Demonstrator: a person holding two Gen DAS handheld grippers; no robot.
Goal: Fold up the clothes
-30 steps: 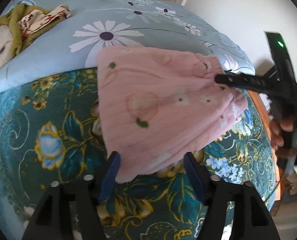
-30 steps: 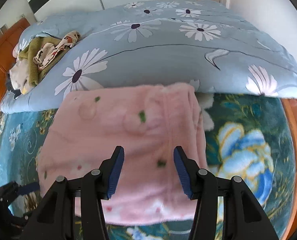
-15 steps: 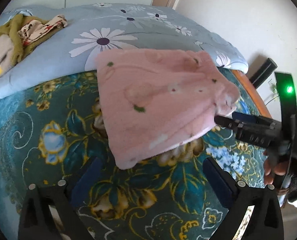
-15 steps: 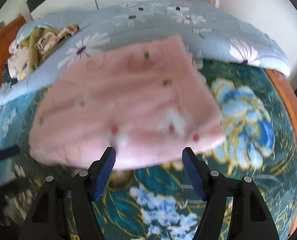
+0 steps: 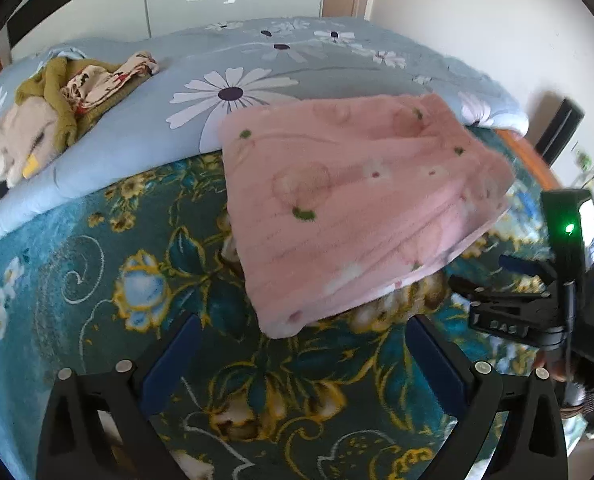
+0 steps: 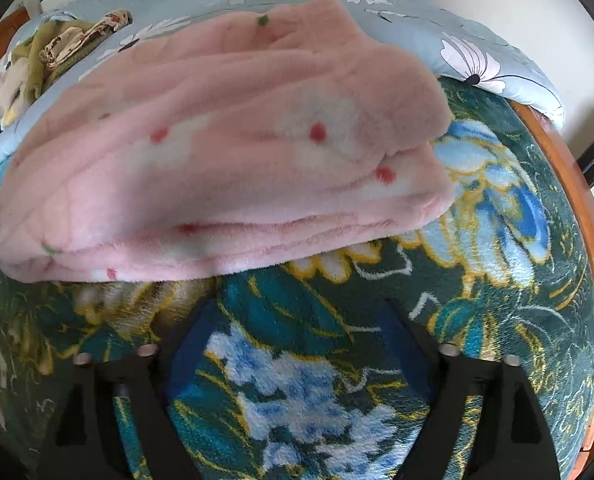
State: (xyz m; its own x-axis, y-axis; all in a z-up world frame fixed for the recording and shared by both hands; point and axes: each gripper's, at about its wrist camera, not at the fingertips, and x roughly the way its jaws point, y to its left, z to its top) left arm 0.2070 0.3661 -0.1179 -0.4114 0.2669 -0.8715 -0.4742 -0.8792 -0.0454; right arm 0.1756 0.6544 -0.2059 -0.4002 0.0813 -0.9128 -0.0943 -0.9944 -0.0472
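Black plastic hand-held gripper (image 5: pixel 301 354) frames with blue-padded fingers (image 5: pixel 171 354), silver screws, and a green indicator light.

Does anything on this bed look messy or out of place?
Mostly no. The folded pink garment lies fairly neat on the green floral blanket, its far edge up on the blue daisy quilt. The one untidy spot is a crumpled heap of clothes on the quilt's far left.

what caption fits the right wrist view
Folded pink garment on the floral blanket, open right hand-held gripper just short of it.
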